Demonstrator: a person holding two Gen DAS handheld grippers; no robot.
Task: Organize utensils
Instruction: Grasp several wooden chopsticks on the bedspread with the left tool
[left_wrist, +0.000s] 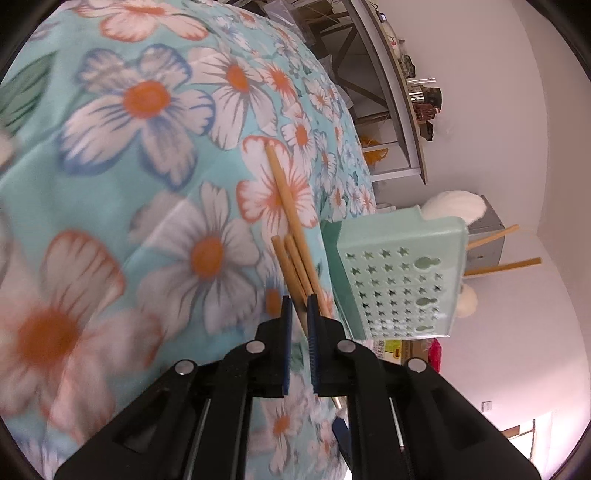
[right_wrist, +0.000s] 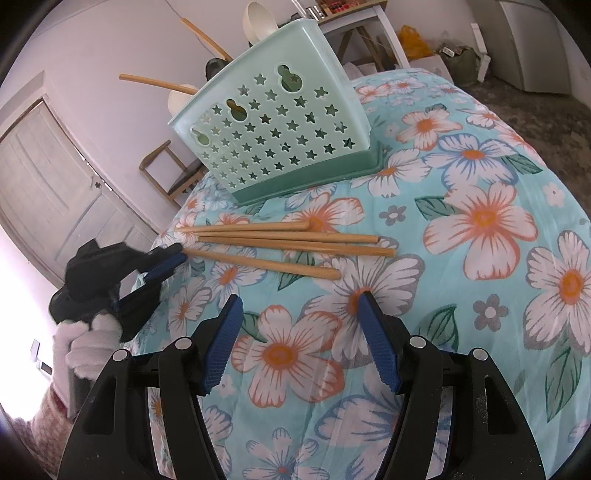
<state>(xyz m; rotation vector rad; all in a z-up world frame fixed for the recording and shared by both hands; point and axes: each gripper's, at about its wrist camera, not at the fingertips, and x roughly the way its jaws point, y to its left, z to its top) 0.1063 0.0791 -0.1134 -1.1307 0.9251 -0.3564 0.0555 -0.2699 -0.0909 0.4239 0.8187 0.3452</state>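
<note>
Several wooden chopsticks (right_wrist: 288, 245) lie side by side on the floral tablecloth, in front of a mint-green utensil holder (right_wrist: 273, 125) with star-shaped holes. The holder holds white spoons (right_wrist: 258, 18) and wooden sticks. My left gripper (left_wrist: 300, 302) is nearly shut around the tip of one chopstick (left_wrist: 301, 280) at the table edge; it also shows in the right wrist view (right_wrist: 166, 266). My right gripper (right_wrist: 299, 332) is open and empty, hovering above the cloth just short of the chopsticks. The holder also shows in the left wrist view (left_wrist: 399, 277).
The table (right_wrist: 480, 221) is covered with a turquoise flowered cloth. A wooden chair (right_wrist: 170, 173) and a white door (right_wrist: 55, 184) stand behind the table. Shelving (left_wrist: 391, 92) with clutter lines the far wall.
</note>
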